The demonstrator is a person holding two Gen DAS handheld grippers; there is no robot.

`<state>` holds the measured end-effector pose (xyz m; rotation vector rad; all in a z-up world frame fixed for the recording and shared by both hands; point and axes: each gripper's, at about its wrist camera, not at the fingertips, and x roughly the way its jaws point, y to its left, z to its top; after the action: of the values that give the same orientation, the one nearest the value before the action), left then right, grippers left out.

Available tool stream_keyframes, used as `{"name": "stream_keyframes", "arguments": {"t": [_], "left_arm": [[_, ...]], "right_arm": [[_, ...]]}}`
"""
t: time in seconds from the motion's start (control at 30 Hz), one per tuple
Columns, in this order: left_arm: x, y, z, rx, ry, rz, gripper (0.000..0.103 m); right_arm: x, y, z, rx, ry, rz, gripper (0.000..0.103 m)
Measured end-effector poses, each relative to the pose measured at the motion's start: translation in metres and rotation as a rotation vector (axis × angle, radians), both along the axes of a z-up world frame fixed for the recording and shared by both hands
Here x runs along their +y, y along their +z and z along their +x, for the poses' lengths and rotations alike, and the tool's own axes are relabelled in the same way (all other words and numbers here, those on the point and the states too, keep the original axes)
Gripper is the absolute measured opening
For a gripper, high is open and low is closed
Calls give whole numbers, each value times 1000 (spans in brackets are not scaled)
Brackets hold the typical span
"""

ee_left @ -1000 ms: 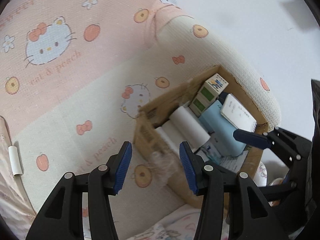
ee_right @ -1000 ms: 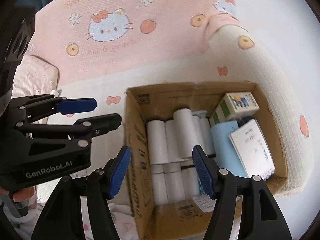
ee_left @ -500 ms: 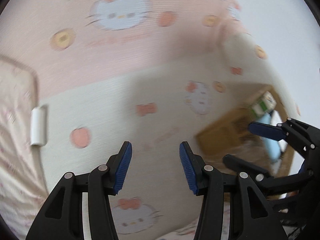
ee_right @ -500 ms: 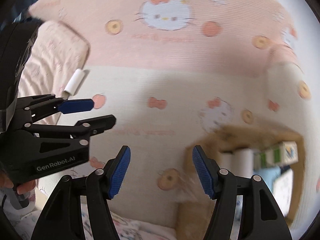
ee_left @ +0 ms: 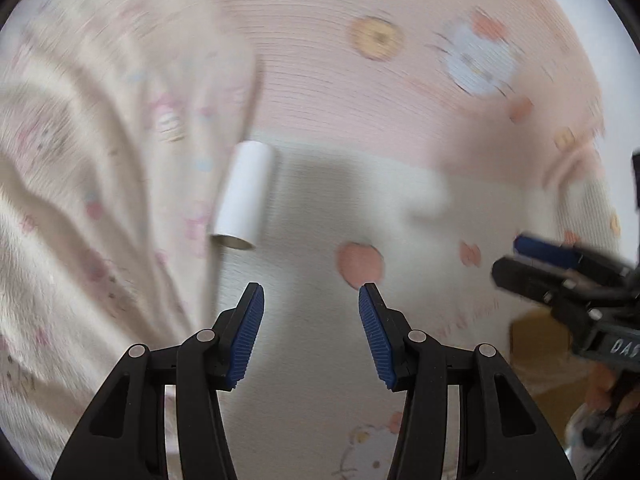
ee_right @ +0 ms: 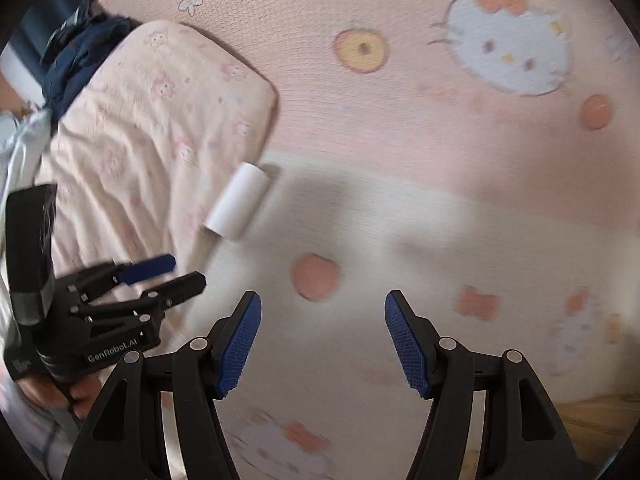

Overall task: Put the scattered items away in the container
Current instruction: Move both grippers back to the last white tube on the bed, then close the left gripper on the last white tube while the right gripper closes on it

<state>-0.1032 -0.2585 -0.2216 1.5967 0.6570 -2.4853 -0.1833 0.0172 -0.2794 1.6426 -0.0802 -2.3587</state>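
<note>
A white paper roll lies on a cartoon-print bed cover, touching the edge of a pale pink pillow. It sits ahead and left of the left tool, its long axis pointing away and slightly right. Both tools are spread apart and empty. The left tool looks nearer than the right tool.
</note>
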Motion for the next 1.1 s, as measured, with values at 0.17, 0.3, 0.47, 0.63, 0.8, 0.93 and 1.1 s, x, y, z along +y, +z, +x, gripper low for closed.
{"name": "stream_keyframes", "arguments": {"t": [0.17, 0.3, 0.47, 0.63, 0.8, 0.93, 1.1], "left_arm": [[-30, -8, -20, 21, 18, -18, 54], [-52, -25, -39, 28, 46, 45, 54], [-57, -49, -64, -25, 46, 23, 36], [-49, -65, -83, -83, 6, 10, 40], [-41, -65, -82, -82, 17, -12, 41], [-36, -71, -70, -83, 14, 103, 41], [0, -78, -52, -76, -36, 198, 41]], "right_arm": [[-28, -30, -27, -51, -30, -116, 62], [-39, -46, -35, -53, -55, -88, 62], [-36, -61, -34, -81, -66, -79, 62], [-32, -66, -24, -61, -27, -43, 62], [-30, -71, -18, -48, 9, -27, 62], [-30, -76, -13, -53, 23, -41, 62], [-28, -89, 0, -77, 32, -40, 62]]}}
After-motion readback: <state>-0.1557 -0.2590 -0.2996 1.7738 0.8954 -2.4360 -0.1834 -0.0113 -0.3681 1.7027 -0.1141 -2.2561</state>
